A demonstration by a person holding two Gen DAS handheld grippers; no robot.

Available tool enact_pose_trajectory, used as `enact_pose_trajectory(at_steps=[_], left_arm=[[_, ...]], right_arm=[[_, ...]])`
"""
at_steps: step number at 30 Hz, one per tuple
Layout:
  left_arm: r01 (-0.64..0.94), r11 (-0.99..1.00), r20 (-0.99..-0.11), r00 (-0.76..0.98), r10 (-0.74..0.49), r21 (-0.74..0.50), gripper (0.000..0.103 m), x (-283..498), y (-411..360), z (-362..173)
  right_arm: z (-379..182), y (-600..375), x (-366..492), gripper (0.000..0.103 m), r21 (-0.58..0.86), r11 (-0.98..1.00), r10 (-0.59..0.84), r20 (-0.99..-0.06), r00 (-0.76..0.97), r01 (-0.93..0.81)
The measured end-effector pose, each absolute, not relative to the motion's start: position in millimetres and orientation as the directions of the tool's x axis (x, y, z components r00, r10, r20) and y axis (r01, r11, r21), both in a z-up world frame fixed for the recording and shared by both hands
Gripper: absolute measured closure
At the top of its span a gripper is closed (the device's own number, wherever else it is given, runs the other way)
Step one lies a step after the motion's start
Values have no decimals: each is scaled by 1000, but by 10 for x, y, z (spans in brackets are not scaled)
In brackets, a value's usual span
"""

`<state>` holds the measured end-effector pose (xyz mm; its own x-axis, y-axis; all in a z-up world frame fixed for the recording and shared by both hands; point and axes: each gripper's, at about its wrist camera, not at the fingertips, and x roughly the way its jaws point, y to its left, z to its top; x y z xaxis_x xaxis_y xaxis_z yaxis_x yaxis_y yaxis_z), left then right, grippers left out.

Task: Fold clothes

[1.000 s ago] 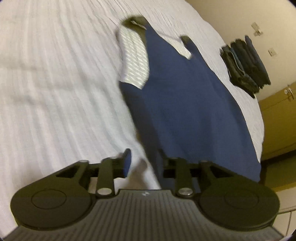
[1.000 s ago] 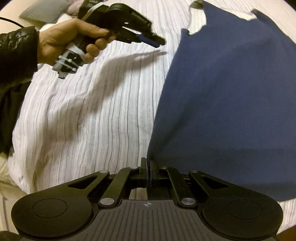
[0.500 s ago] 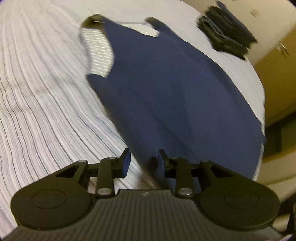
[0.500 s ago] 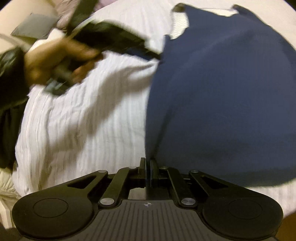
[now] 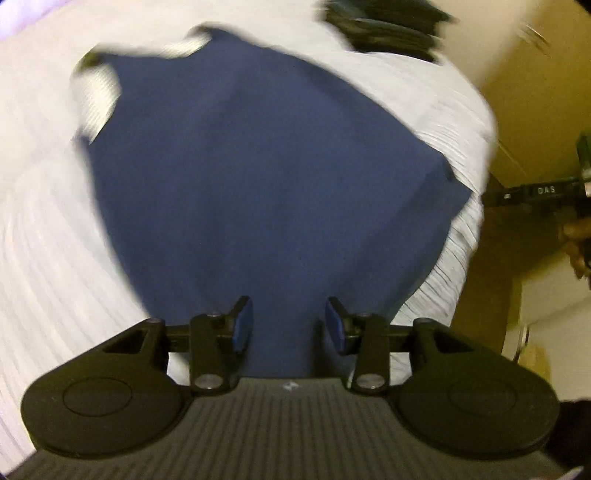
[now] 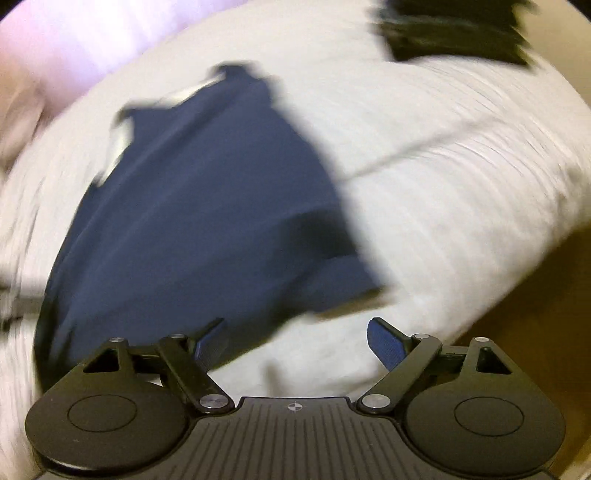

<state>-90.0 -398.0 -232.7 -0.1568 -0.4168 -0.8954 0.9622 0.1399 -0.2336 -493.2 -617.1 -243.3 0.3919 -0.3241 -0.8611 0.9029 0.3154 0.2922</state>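
"DAS" reads on the right gripper [image 5: 535, 192], seen only in left-wrist view. Navy garment [image 5: 258, 177] lies on striped bed [image 6: 461, 177]. Left gripper [image 5: 289, 325] spread over hem; right gripper's jaws spread wide, empty. Dark clothes pile [image 6: 450, 33] far side.

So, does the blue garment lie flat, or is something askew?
Mostly flat, but the garment has one lower corner that looks turned over on itself near the bed edge. Both frames are blurred, so finer wrinkles cannot be judged.

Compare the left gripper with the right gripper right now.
The right gripper gapes wider than the left gripper. The blue garment fills the left one's gap; the white bedspread mostly fills the right one's. Both are open, empty, with blue pads.
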Motion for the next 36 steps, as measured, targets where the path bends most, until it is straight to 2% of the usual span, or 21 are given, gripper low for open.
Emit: enact_pose_trajectory(at_steps=[1, 3, 5, 7, 11, 14, 15, 16, 17, 18, 19, 22, 26, 29, 30, 32, 34, 36], left_arm=[[949, 214, -905, -129, -405, -231, 64, -923, -3892, -2339], [918, 333, -922, -81, -378, -217, 63, -964, -3710, -2352], [885, 421, -935, -44, -352, -200, 62, -996, -3552, -2364], [844, 504, -946, -10, -323, -181, 55, -1028, -3393, -2375], [791, 583, -954, -4, -300, -187, 48, -1035, -3301, -2522], [757, 612, -949, -31, -315, -228, 47, -927, -3292, -2584], [751, 613, -943, -42, -329, -247, 50, -890, -3278, -2556], [744, 613, -938, -52, -343, -266, 60, -853, -3264, -2529], [737, 613, -932, -63, -357, -285, 72, -817, -3250, -2502], [729, 613, -926, -73, -371, -304, 96, -780, -3236, -2475], [722, 613, -919, -83, -385, -322, 101, -743, -3222, -2448], [697, 609, -897, -113, -427, -378, 101, -633, -3180, -2366], [662, 600, -863, -149, -482, -450, 101, -486, -3124, -2257], [670, 582, -857, -167, -487, -461, 101, -447, -3126, -2212], [677, 575, -858, -173, -484, -460, 101, -450, -3144, -2200], [684, 559, -853, -186, -488, -469, 101, -414, -3166, -2136], [697, 525, -836, -200, -511, -488, 102, -378, -3119, -1991], [704, 490, -811, -214, -545, -515, 102, -419, -3081, -1811]], right_arm=[[-2496, -6356, -5076, 17, 335, 296, -310, -852, 421, 895], [-2631, -6582, -5263, 34, 426, 289, -250, -831, 497, 857], [-2766, -6765, -5411, 35, 522, 284, -178, -795, 579, 804], [-2876, -6825, -5451, 35, 581, 302, -105, -768, 632, 756], [-3033, -6834, -5431, 35, 622, 321, -15, -751, 660, 715], [-3074, -6808, -5430, 35, 650, 290, -13, -731, 682, 703], [-3078, -6808, -5437, 35, 663, 276, -16, -720, 693, 696], [-3081, -6807, -5443, 35, 676, 261, -17, -710, 704, 689], [-3083, -6804, -5448, 35, 689, 246, -17, -700, 714, 682], [-3087, -6787, -5453, 35, 699, 234, -17, -692, 722, 675], [-3097, -6795, -5444, 35, 706, 225, -18, -686, 727, 672], [-3116, -6766, -5499, 35, 728, 163, -53, -668, 742, 666], [-3276, -6730, -5587, 35, 802, -3, -148, -591, 793, 597], [-3389, -6746, -5518, 35, 825, -51, -202, -560, 803, 562], [-3418, -6759, -5497, 49, 825, -79, -220, -562, 797, 560], [-3426, -6797, -5485, 96, 820, -141, -255, -571, 780, 554], [-3252, -6877, -5537, 97, 812, -170, -289, -582, 760, 558], [-2880, -6999, -5613, 98, 806, -102, -323, -581, 747, 582]])
